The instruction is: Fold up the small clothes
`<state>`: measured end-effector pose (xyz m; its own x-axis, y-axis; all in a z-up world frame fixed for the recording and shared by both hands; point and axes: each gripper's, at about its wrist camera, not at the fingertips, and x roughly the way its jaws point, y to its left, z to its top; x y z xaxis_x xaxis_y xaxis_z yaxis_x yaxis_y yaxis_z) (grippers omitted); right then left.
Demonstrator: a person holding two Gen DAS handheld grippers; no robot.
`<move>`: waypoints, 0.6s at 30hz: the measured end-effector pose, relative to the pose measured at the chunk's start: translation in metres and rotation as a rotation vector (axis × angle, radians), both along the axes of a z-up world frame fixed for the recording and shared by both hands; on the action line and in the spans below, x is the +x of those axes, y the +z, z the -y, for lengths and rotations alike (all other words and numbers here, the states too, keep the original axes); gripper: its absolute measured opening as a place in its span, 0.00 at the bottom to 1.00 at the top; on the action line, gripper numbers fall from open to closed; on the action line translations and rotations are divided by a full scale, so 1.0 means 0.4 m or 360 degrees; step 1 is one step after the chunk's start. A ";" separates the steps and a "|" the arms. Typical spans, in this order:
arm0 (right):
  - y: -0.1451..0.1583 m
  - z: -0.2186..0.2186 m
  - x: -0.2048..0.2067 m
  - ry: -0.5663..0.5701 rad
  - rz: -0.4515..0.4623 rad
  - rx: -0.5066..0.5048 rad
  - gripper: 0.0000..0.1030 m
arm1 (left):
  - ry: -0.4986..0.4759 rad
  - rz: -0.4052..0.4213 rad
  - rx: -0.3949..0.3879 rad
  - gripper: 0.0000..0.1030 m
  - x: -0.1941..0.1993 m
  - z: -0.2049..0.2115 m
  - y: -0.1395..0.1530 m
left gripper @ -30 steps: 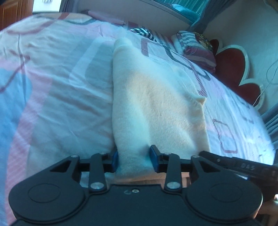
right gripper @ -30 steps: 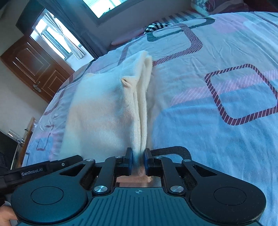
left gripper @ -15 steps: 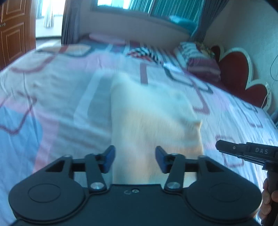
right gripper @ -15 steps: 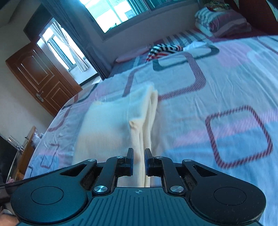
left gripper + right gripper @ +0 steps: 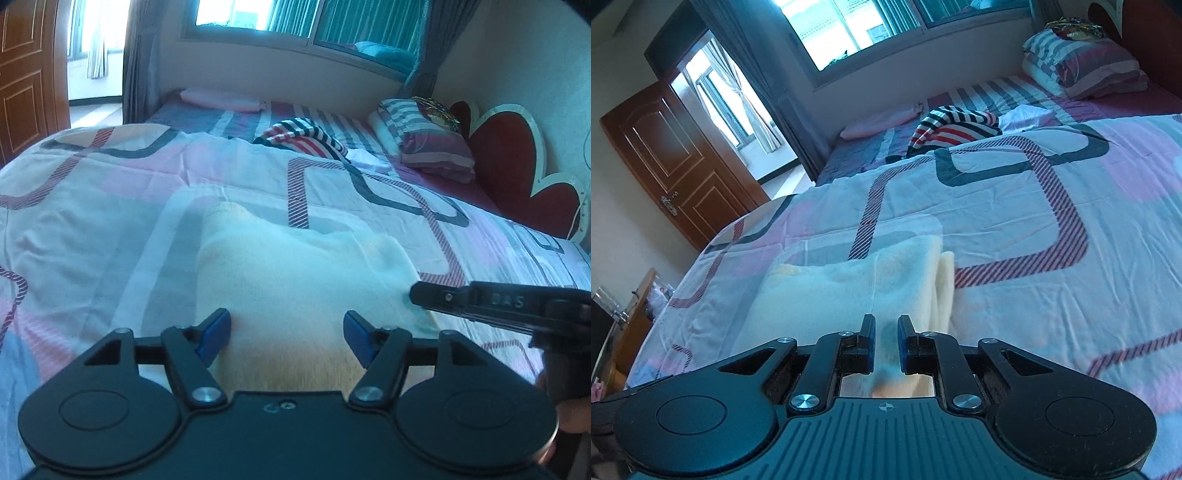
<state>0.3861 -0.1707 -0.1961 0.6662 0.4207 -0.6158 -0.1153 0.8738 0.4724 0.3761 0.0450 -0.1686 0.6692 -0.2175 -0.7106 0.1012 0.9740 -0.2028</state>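
The left gripper (image 5: 287, 334) is seen with its blue pads parted and opening further, nothing pinched between them; the cream garment (image 5: 295, 280) lies flat on the bed below, released. The right gripper (image 5: 886, 345) is narrowed to a slim gap, and a blurred patch of cloth is seen through it; whether the pads press on it cannot be told. The garment (image 5: 849, 288) is laid in a folded stack on the patterned bedspread (image 5: 1052, 258), doubled edges showing on its right side, which suggests a fold is being let go. In the left wrist view the right tool's black body (image 5: 495, 301) is seen just beside the cloth's right edge. Well apart, a striped garment (image 5: 953, 127) is heaped near the far side, pillows (image 5: 1086, 70) are stacked by the headboard, and a wooden door (image 5: 679, 166) stands beyond. Nothing lies between the grippers and the stack.
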 end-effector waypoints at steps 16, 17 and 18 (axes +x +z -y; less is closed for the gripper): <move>0.005 -0.012 -0.039 0.0035 0.0008 -0.0136 0.12 | -0.0009 -0.0056 -0.0050 0.77 -0.016 -0.006 0.020; 0.010 -0.013 -0.056 0.0041 0.0023 -0.0160 0.12 | -0.0011 -0.0056 -0.0050 0.78 -0.025 -0.006 0.025; 0.015 -0.016 -0.080 0.0046 0.0036 -0.0186 0.12 | -0.0010 -0.0058 -0.0042 0.78 -0.037 -0.006 0.027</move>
